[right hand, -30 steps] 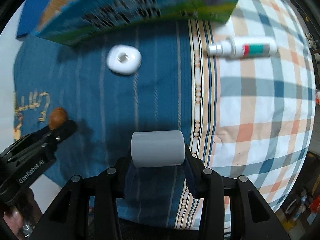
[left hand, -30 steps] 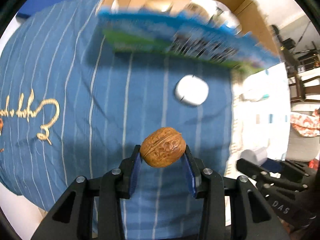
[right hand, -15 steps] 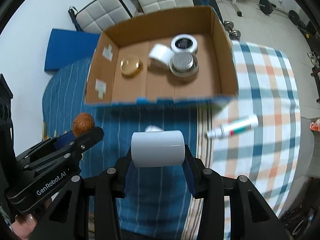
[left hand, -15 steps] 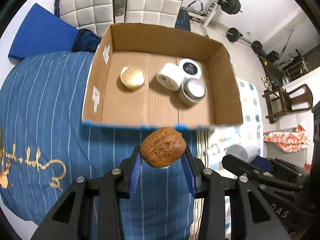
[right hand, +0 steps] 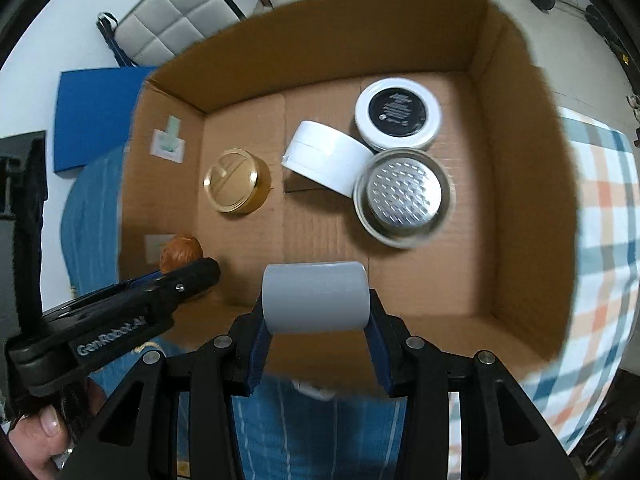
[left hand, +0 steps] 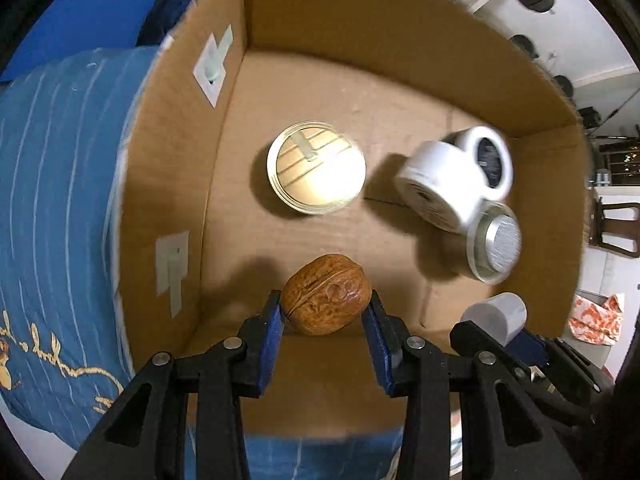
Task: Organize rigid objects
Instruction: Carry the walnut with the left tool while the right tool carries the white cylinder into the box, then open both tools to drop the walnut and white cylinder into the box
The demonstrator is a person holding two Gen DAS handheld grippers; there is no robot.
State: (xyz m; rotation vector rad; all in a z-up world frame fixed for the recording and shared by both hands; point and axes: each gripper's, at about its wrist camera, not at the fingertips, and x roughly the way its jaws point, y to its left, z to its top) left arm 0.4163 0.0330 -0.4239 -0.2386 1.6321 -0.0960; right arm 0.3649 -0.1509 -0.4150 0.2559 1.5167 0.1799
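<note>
My left gripper (left hand: 325, 312) is shut on a brown walnut (left hand: 325, 294) and holds it over the near left part of an open cardboard box (left hand: 168, 152). My right gripper (right hand: 316, 312) is shut on a grey-white cylinder (right hand: 316, 298), held over the box's near edge (right hand: 440, 340). The walnut also shows in the right wrist view (right hand: 180, 253), and the cylinder in the left wrist view (left hand: 494, 314). On the box floor lie a gold-lidded jar (right hand: 234, 186), a white tape roll (right hand: 328, 158), a black-topped white tin (right hand: 398, 114) and a silver-lidded jar (right hand: 402, 196).
The box stands on a bed with a blue striped cover (left hand: 48, 184) on the left and a plaid sheet (right hand: 600, 208) on the right. A small white object (right hand: 314, 390) peeks out below the box's near edge. Padded chairs (right hand: 168, 28) stand behind.
Both grippers have risen from the bed and moved forward over the box, each holding its object. The box interior now fills both views.
</note>
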